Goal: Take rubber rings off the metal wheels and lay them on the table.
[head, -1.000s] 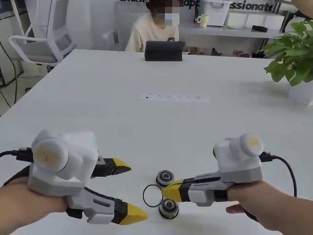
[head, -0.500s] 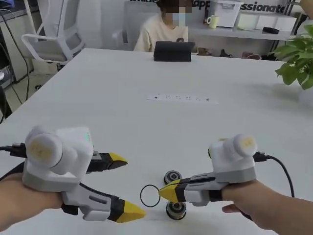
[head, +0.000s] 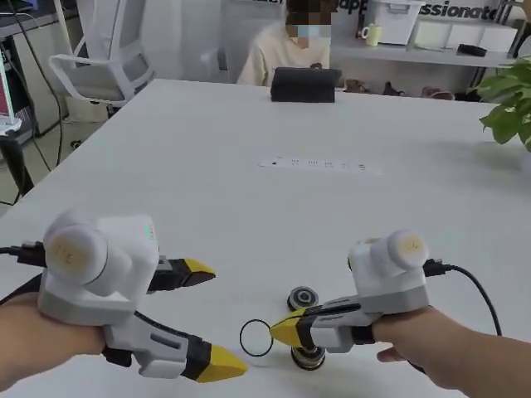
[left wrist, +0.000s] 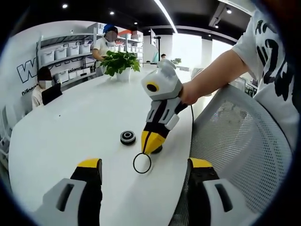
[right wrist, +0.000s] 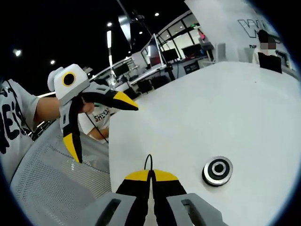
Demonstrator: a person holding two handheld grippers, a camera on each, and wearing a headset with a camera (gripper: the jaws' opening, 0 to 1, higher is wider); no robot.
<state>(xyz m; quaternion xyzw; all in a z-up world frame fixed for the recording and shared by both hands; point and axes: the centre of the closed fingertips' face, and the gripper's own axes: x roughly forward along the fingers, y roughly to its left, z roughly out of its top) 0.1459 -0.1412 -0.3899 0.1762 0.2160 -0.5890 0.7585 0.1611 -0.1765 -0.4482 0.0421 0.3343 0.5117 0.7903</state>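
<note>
1. While the head view looks down on the table (head: 274,224), the right gripper (head: 284,330) has its jaws closed on the rim of a thin black ring (head: 241,338). The ring juts out flat from the tips, at or just over the table, with its hole facing up. The far wheel (head: 303,298) lies flat just beyond the tips, axle upright. The near wheel (head: 309,357) sits partly under that gripper. The left gripper (head: 211,315) is spread wide with nothing in it, a little apart from the ring.

2. Seen from the left gripper view, the left gripper (left wrist: 145,165) is wide open and empty. The ring (left wrist: 133,164) lies ahead between the two jaws, touching neither. The right gripper (left wrist: 153,141) reaches down to it and pinches its far edge. Being a full circle, the ring has no long axis. It looks light, soft and stretchy, so a pinch anywhere on the rim should carry it. Too light a grip may let the rubber slip or sag. One wheel (left wrist: 128,137) rests on the table (left wrist: 70,122) nearby.

3. Along the right gripper view, the right gripper (right wrist: 150,175) is fully closed. The ring (right wrist: 148,160) shows edge-on, a thin black loop rising straight out between the tips, in line with the jaws. A wheel (right wrist: 217,170) lies flat to the right. The left gripper (right wrist: 99,125) is open at the upper left.
</note>
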